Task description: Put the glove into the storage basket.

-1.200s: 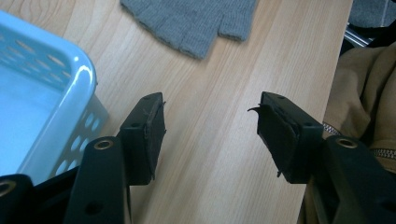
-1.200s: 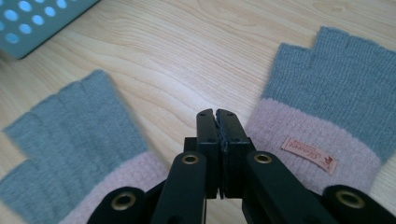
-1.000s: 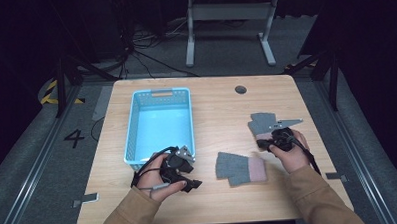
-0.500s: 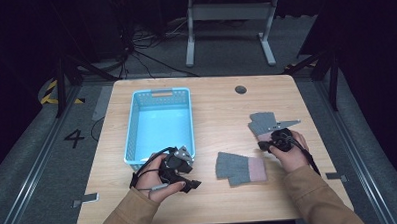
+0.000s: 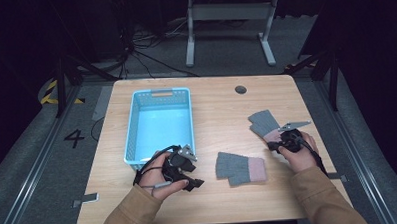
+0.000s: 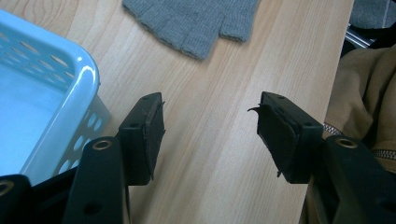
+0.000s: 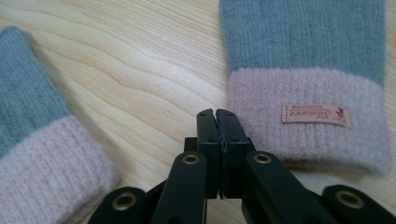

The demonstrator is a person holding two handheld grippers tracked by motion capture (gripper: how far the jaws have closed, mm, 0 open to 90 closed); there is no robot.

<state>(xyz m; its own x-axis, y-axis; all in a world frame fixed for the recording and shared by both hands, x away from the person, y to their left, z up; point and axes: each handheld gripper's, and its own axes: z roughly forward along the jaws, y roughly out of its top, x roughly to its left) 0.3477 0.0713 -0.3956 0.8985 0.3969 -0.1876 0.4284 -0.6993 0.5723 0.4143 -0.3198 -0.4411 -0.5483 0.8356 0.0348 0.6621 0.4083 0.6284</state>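
Jaws of your right gripper point(image 7: 217, 122) are pressed flat together with nothing between them, tips over bare wood just beside the pink cuff of the far glove point(image 7: 306, 74); whether they touch the cuff edge can't be told. In the right gripper view that cuff carries a small sewn label point(image 7: 315, 115), and the near glove point(image 7: 35, 140) lies off to the other side of the jaws, apart from them. From the high view your right gripper point(image 5: 286, 139) sits at the far glove's point(image 5: 263, 123) cuff end, fabric flat on the table point(image 5: 216, 106). Near glove point(image 5: 240, 168) is nearer you than the far glove, lying flat between your two hands, fingers toward the basket side, pink cuff toward the far glove. Your left gripper point(image 5: 187, 170) is well apart from the far glove, beyond the near glove, held at the front corner of the blue basket point(image 5: 159, 122). In the left gripper view its jaws stand wide apart, holding nothing, bare wood between them point(image 6: 208, 135); basket rim point(image 6: 84, 93) right beside one jaw, near glove's grey fingers point(image 6: 194, 21) ahead of the tips, not touching. Your tan sleeve point(image 6: 369, 100) shows at the other jaw's side.
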